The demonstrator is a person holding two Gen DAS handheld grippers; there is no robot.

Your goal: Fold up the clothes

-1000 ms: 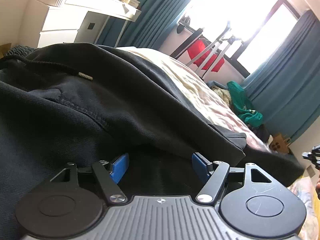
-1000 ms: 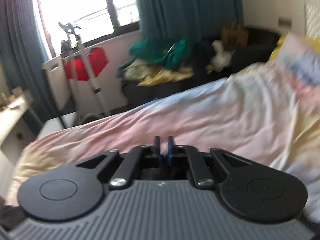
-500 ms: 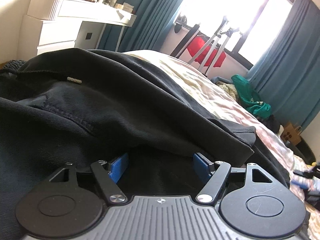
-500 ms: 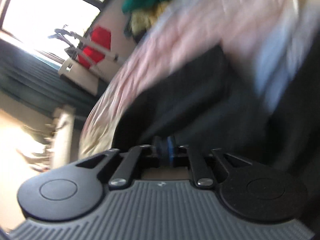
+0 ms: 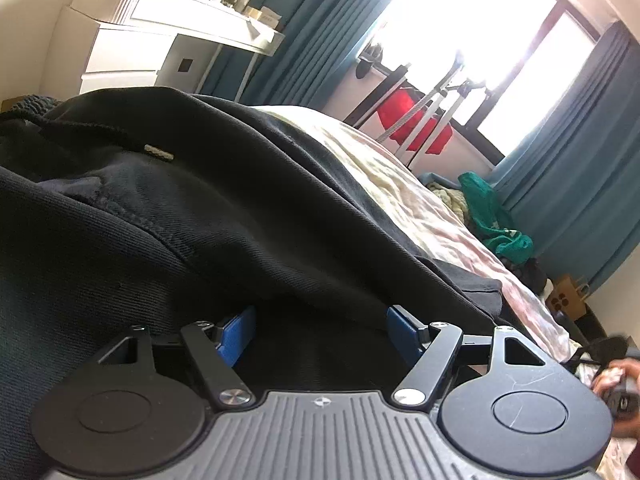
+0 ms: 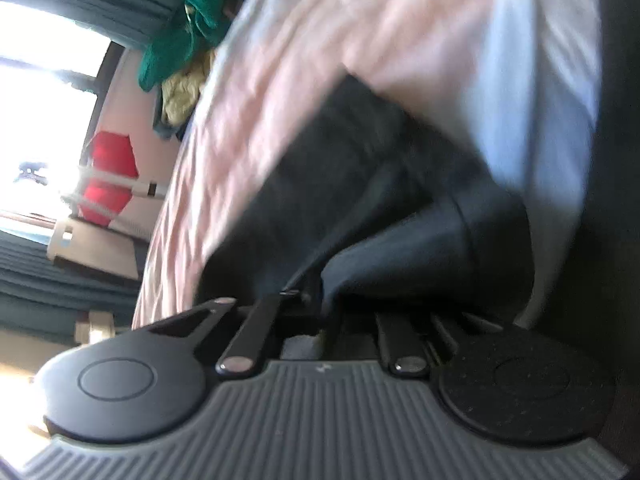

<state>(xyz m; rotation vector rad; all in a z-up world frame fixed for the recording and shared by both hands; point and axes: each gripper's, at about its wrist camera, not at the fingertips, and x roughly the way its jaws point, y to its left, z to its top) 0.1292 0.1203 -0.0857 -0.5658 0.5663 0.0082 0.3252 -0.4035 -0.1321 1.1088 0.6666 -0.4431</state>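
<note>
The left hand-held gripper [image 5: 320, 328] was held low and angled down at the black garment [image 5: 208, 216] spread on the bed [image 5: 408, 184], blue pads wide apart under a raised fold, nothing pinched. The garment's long axis was seen running from the near left away toward the window. The right hand-held gripper [image 6: 316, 304] was rolled onto its side, jaws narrowed almost together on a dark hem; the blur left the grip itself uncertain.

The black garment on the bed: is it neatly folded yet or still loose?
Still loose: the black garment lies rumpled in uneven ridges across the bed, one flap draped over another.
</note>
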